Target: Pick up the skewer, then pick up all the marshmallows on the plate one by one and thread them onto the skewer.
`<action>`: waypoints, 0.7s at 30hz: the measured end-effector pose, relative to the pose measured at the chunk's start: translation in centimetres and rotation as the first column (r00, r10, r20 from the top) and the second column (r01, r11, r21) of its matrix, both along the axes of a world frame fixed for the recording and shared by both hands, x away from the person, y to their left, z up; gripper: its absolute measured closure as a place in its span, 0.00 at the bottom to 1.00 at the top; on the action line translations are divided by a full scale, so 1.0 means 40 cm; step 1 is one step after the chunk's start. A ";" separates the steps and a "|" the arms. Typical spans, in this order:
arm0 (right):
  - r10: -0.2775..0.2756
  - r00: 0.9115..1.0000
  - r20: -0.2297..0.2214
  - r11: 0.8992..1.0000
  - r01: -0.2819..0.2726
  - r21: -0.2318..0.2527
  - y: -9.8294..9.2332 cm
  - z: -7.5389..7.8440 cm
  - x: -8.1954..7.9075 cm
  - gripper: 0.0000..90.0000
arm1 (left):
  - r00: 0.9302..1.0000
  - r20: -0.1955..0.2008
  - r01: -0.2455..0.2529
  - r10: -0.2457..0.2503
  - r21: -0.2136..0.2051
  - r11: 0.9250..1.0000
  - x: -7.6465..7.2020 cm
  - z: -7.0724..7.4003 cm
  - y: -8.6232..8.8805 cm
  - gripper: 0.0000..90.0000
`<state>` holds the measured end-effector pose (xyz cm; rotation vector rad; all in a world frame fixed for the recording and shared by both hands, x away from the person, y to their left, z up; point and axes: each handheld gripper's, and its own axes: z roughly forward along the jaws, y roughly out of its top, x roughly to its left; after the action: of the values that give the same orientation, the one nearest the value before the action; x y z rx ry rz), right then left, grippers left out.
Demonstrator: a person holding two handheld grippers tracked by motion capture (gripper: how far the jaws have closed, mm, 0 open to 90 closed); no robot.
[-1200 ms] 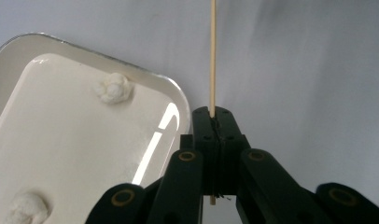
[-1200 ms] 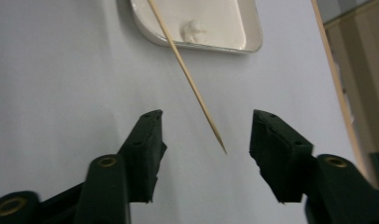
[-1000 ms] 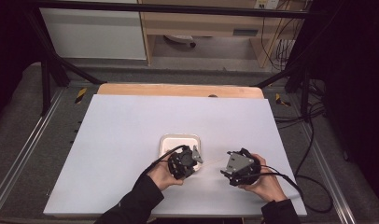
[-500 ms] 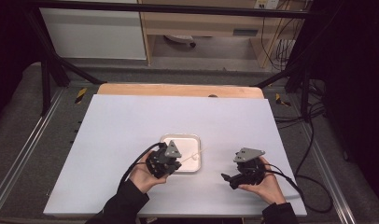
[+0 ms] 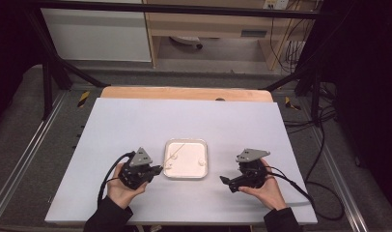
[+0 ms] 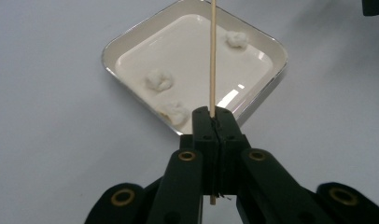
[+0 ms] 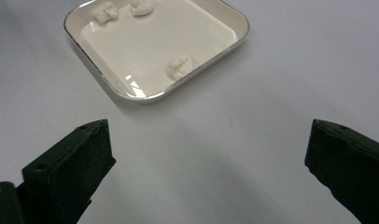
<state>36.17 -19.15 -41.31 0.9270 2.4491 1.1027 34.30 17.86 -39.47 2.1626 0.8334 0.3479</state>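
Moved off to the tray's left since a second ago: left gripper (image 5: 155, 170), jaws clamped tight on a thin wooden stick (image 6: 212, 56) slanting over the white tray (image 5: 203, 145). Three white cotton tufts (image 6: 159, 79) inside the tray. Right gripper (image 5: 224, 181) just right of the tray, jaws just opened wide, nothing between them.

White tray (image 5: 186, 176) between left tongs (image 5: 155, 169) and right tongs (image 5: 225, 182)
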 end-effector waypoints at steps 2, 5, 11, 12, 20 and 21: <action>0.008 1.000 0.001 1.000 -0.008 0.005 0.014 0.003 0.005 0.01 | 1.000 0.006 -0.018 0.018 -0.010 1.000 -0.006 -0.006 0.020 0.99; 0.010 1.000 -0.006 1.000 -0.010 0.006 0.036 0.006 0.011 0.01 | 0.999 0.010 -0.040 0.040 -0.029 0.999 -0.012 -0.015 0.046 0.99; 0.005 1.000 -0.014 1.000 -0.005 0.021 0.077 0.005 0.026 0.01 | 0.998 0.010 -0.063 0.063 -0.057 0.996 -0.022 -0.030 0.086 0.99; 0.000 1.000 -0.021 1.000 0.000 0.023 0.084 0.006 0.028 0.01 | 0.998 0.012 -0.065 0.066 -0.059 0.996 -0.023 -0.032 0.090 0.99; -0.011 1.000 -0.018 0.999 0.012 0.046 0.143 0.006 0.057 0.01 | 0.996 0.027 -0.088 0.090 -0.074 0.993 -0.037 -0.046 0.118 0.99; -0.015 1.000 -0.018 0.999 0.016 0.050 0.151 0.006 0.062 0.01 | 0.995 0.030 -0.090 0.092 -0.080 0.993 -0.039 -0.046 0.121 0.99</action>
<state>38.65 -13.13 -41.05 0.9730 2.4348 1.1607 32.75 22.68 -41.32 2.0454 0.9138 0.3897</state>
